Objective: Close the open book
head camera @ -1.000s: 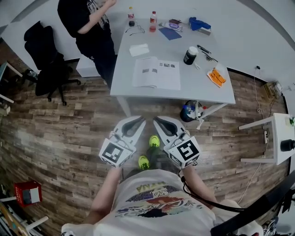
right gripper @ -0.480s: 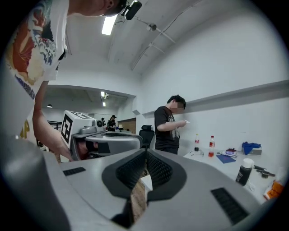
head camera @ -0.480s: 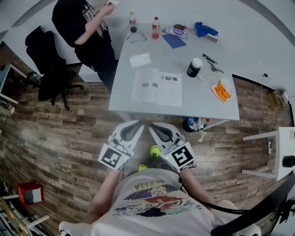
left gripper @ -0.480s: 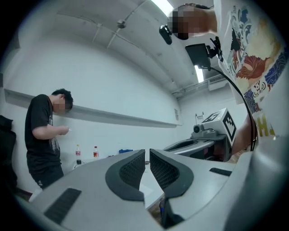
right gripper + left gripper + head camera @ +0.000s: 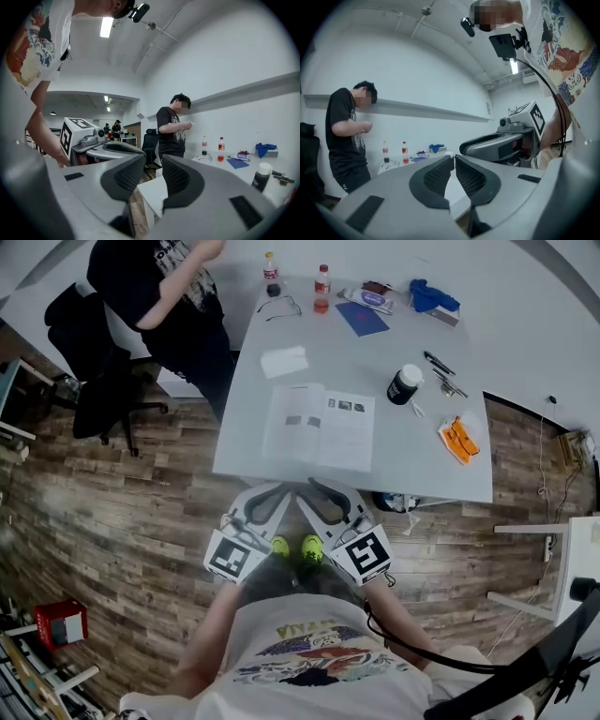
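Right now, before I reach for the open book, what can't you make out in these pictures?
Open book: print too small in the head view; the gripper views look low across the table, so its pages don't show.
Thing under the table: head view, mostly hidden by the tabletop's edge.
Orange item: head view, too small to identify.
Standing person: head view, cut by the top edge; face patched in gripper views.

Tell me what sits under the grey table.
A dark rounded bag-like thing pokes out past the near edge of the grey rectangular table; the tabletop covers everything else.
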